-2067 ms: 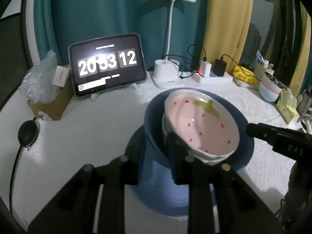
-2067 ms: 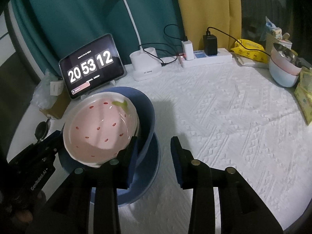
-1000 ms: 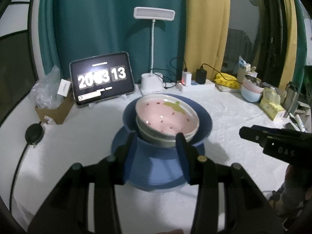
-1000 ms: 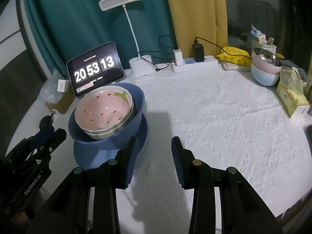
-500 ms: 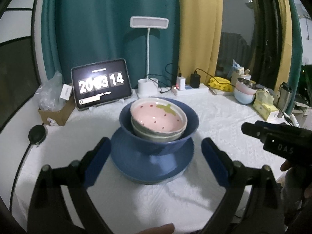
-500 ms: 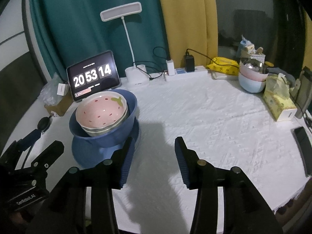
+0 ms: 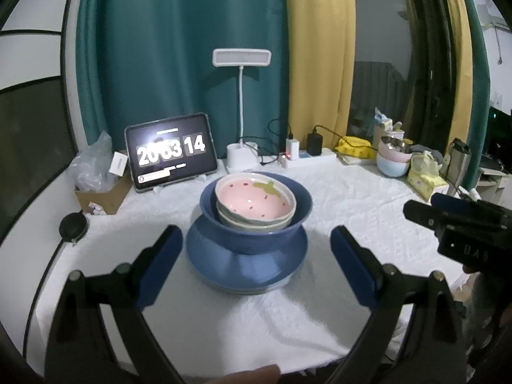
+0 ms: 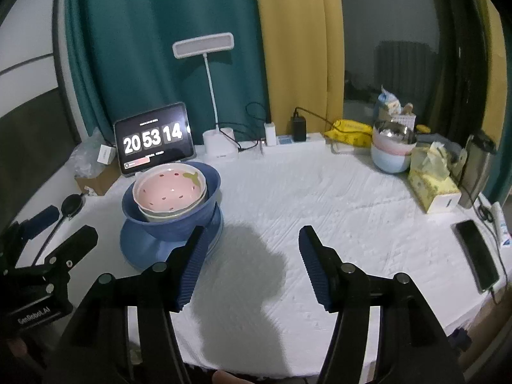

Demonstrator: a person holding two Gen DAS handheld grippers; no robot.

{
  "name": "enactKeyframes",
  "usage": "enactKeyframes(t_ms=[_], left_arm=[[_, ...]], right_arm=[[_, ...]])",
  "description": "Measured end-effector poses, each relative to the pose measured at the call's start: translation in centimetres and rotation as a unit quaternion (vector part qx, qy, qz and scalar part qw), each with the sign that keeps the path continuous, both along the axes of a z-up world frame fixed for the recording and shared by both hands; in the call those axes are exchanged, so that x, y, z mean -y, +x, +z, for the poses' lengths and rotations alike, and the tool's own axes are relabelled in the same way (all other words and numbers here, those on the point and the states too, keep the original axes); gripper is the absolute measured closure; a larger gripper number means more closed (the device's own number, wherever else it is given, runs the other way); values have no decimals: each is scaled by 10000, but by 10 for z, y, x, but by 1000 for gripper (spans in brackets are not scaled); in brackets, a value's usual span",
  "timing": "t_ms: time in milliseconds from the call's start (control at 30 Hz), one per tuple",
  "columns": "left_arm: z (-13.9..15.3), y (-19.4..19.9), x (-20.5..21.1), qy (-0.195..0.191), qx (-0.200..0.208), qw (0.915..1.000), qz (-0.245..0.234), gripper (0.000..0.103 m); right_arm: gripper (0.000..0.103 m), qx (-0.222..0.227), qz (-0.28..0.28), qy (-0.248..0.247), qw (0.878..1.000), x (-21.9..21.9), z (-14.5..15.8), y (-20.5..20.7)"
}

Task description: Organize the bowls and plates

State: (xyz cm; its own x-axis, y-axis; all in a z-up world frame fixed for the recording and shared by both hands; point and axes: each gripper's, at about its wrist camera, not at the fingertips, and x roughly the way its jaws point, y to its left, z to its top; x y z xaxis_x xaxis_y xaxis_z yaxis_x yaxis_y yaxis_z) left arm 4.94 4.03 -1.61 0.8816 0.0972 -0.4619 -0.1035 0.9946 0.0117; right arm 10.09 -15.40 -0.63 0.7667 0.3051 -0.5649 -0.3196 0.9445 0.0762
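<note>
- The pink bowl (image 7: pixel 255 201) sits tilted in a pale bowl inside the blue bowl (image 7: pixel 256 224), on the blue plate (image 7: pixel 246 264), on the worktop (image 8: pixel 320 198).
- The left gripper (image 7: pixel 256 264) and right gripper (image 8: pixel 251 264) are both spread wide and empty.
- Risk: a bump could tip this uneven stack.

At the back of your counter (image 8: pixel 352 211), under its white quilted cloth, a tablet (image 8: pixel 153 139) reads 20 53 14 beside a white desk lamp (image 8: pixel 204 44) and a power strip (image 8: pixel 297 139) with two chargers plugged in. To your far left you have a cardboard box (image 7: pixel 102 196) with a crumpled plastic bag (image 7: pixel 92 163) in it and a round black puck (image 7: pixel 73 226) on a cable. To your right lie a yellow tissue box (image 8: pixel 433 187), a steel flask (image 8: pixel 478 169) and a black phone (image 8: pixel 476 256) near the edge.
</note>
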Motion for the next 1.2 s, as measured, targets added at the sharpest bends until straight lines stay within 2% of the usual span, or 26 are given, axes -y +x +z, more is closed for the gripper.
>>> enactKeyframes(t_ms=[667, 967, 1200], left_arm=[[34, -25, 10, 36, 407, 9991, -65, 8], [52, -31, 10, 191, 628, 9978, -16, 8], [67, -35, 5, 167, 831, 9964, 28, 8]], right_arm=[[41, 824, -172, -36, 9964, 25, 42, -42], [41, 938, -309, 44, 9951, 39, 57, -48], [40, 1083, -434, 61, 9932, 49, 70, -55]])
